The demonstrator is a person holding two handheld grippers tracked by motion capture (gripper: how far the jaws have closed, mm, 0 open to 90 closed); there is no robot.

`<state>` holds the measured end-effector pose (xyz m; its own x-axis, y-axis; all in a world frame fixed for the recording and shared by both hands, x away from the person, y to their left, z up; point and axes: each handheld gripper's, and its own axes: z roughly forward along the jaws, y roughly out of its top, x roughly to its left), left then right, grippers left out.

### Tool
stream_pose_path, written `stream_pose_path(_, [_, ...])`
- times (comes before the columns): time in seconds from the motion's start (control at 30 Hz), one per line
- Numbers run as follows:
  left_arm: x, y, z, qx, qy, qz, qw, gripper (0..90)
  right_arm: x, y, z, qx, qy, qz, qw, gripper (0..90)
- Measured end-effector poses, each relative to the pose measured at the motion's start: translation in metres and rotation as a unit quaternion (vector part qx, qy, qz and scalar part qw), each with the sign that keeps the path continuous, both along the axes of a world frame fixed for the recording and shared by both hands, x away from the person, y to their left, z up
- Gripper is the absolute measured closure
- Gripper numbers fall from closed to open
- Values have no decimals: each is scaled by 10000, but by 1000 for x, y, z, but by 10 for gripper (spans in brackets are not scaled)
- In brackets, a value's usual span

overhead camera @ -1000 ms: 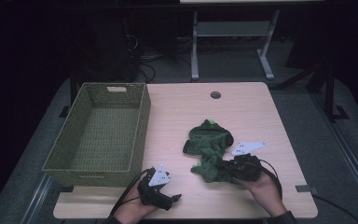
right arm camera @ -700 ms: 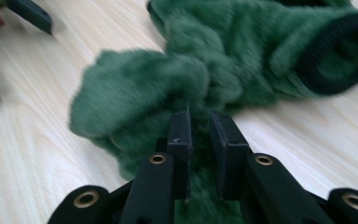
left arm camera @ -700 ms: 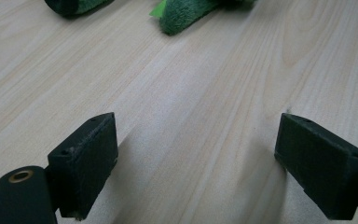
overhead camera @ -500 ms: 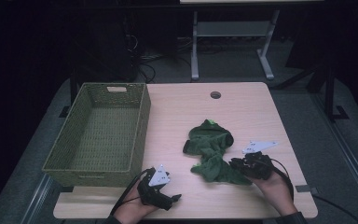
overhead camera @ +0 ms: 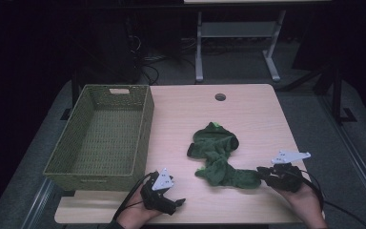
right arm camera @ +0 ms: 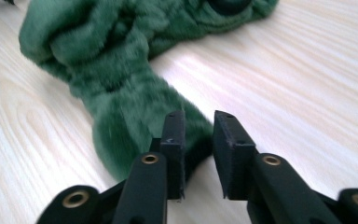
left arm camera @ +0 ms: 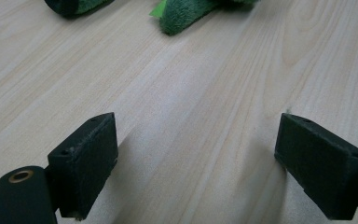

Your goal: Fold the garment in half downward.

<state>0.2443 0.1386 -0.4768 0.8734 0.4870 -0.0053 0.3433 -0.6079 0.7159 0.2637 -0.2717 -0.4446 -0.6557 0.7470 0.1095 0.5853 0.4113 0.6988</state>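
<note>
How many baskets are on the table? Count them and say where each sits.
1. The green woven basket sits on the left side of the table, left of the green plush garment. Nothing in the high view suggests another hidden one.

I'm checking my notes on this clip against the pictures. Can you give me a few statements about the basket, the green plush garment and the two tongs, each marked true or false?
1. The woven basket has nothing in it. True.
2. The green plush garment lies inside the basket. False: it lies on the wooden table, to the basket's right.
3. The left tongs stand wide open over bare wood. True.
4. The right tongs are clamped on the garment. False: their jaws have just been opening, with a gap between them at the garment's end.
5. The table has a round hole near its far edge. True.
</note>
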Motion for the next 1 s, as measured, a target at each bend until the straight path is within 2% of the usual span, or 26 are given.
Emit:
stream_pose_path(0.2, [0,0,0,-4,-3,0,10000,124,-14,-13,-5,99,129,39,9999,699])
stream_pose_path(0.47, [1,0,0,12,-19,-16,10000,124,-25,-20,-13,108,303,138,9994,678])
stream_pose_path(0.6, [1,0,0,12,-14,-13,10000,124,-26,-19,-15,115,397,190,9990,672])
stream_pose_path(0.8, [1,0,0,6,-8,-7,10000,124,-24,-15,-18,98,422,328,9985,662])
stream_pose_path(0.9, [1,0,0,10,-7,-10,10000,124,-22,-14,-19,151,424,390,9982,654])
stream_pose_path(0.93, [1,0,0,6,-7,-7,10000,124,-22,-14,-19,241,538,359,9976,654])
stream_pose_path(0.97, [1,0,0,5,-7,-7,10000,124,-20,-14,-21,267,493,418,9976,656])
stream_pose_path(1.0, [1,0,0,8,-8,-8,10000,124,-20,-13,-20,285,563,376,9973,668])
